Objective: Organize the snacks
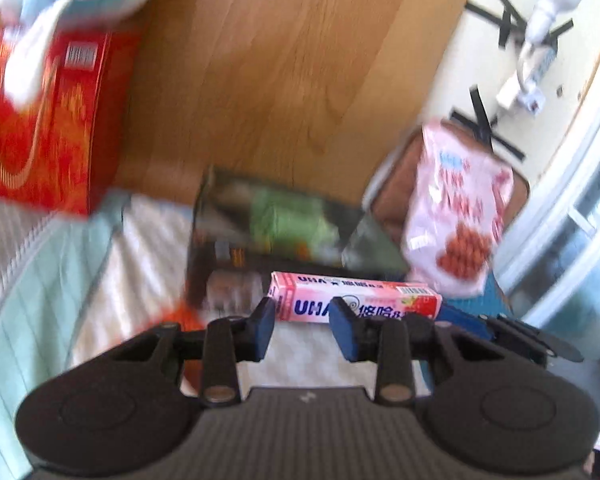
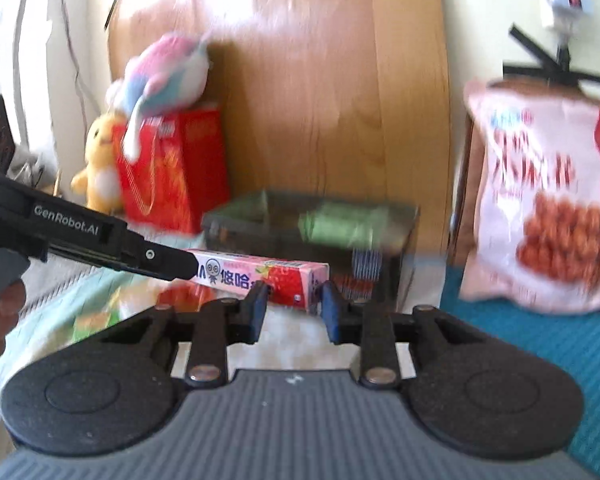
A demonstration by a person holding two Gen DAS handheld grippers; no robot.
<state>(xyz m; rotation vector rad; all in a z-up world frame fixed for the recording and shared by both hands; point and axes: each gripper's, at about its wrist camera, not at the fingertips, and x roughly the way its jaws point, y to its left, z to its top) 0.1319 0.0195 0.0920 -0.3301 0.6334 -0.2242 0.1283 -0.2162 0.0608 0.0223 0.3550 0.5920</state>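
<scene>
A long pink candy box (image 1: 364, 298) with blue lettering and a strawberry picture hangs above the bedding, held at both ends. My left gripper (image 1: 302, 308) is shut on its left part. In the left wrist view the right gripper (image 1: 470, 320) meets the box's right end. In the right wrist view the right gripper (image 2: 294, 294) is shut on the end of the candy box (image 2: 260, 276). There the left gripper (image 2: 180, 266) reaches in from the left, with a hand behind it, and covers the other end.
A dark open box (image 2: 404, 236) holding a green packet (image 2: 340, 224) sits behind. A pink-white snack bag (image 2: 540, 208) leans on the right over a teal mat (image 2: 540, 344). A red gift box (image 2: 172, 168) topped by plush toys (image 2: 164, 76) stands left, against wooden boards. Orange packets (image 2: 180, 294) lie below.
</scene>
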